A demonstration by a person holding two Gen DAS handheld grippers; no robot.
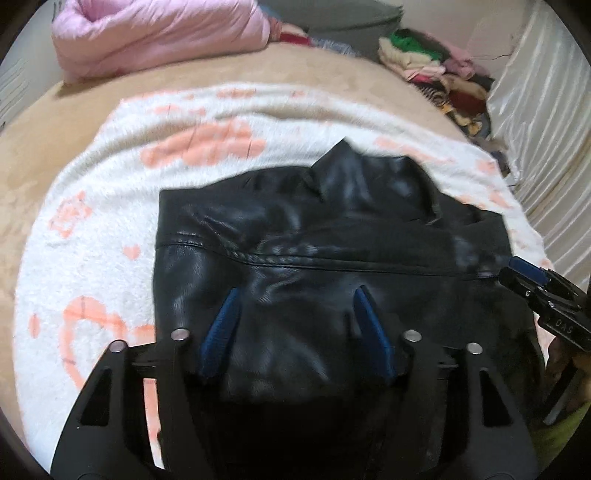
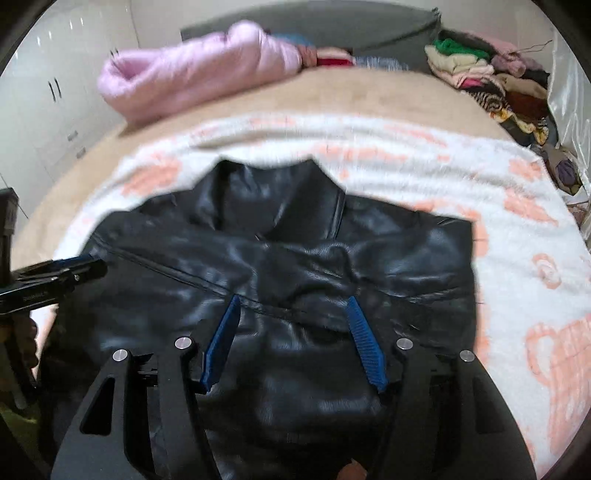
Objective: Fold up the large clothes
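A black leather jacket (image 1: 295, 229) lies back-up on a white blanket with peach prints (image 1: 92, 236), collar toward the far side. It also shows in the right wrist view (image 2: 295, 251). My left gripper (image 1: 295, 295) hovers over the jacket's near part with its blue pads wide apart and nothing between them. My right gripper (image 2: 293, 301) is likewise open and empty above the jacket. The right gripper shows at the right edge of the left wrist view (image 1: 517, 267) by the jacket's side; the left gripper shows at the left edge of the right wrist view (image 2: 85, 266).
The blanket (image 2: 517, 229) covers a tan bed (image 1: 29, 147). A rolled pink quilt (image 1: 155, 33) lies at the far left. A pile of mixed clothes (image 1: 436, 66) sits at the far right beside a pale curtain (image 1: 535, 110). White cupboards (image 2: 55, 92) stand at left.
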